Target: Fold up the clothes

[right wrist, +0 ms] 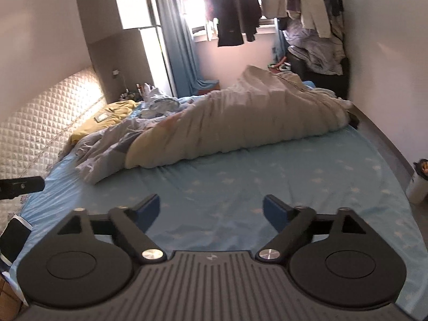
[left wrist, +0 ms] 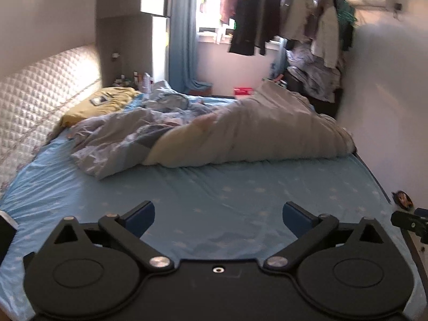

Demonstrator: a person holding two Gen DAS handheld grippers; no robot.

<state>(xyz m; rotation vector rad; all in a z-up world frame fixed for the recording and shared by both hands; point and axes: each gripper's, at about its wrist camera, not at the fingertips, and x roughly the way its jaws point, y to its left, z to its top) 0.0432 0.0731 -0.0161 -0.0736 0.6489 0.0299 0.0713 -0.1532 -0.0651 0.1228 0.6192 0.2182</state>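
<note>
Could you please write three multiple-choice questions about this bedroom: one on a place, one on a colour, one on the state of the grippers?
1. Where does the yellow garment lie?
A. by the headboard
B. on the floor
C. on the rail

2. What colour is the sheet?
A. red
B. light blue
C. black

3. How are the grippers?
A. both open, empty
B. both shut on cloth
C. one shut

Answers:
1 A: the yellow garment lies on the bed beside the headboard.
2 B: the sheet is light blue.
3 A: the left gripper and right gripper show spread jaws holding nothing.
</note>
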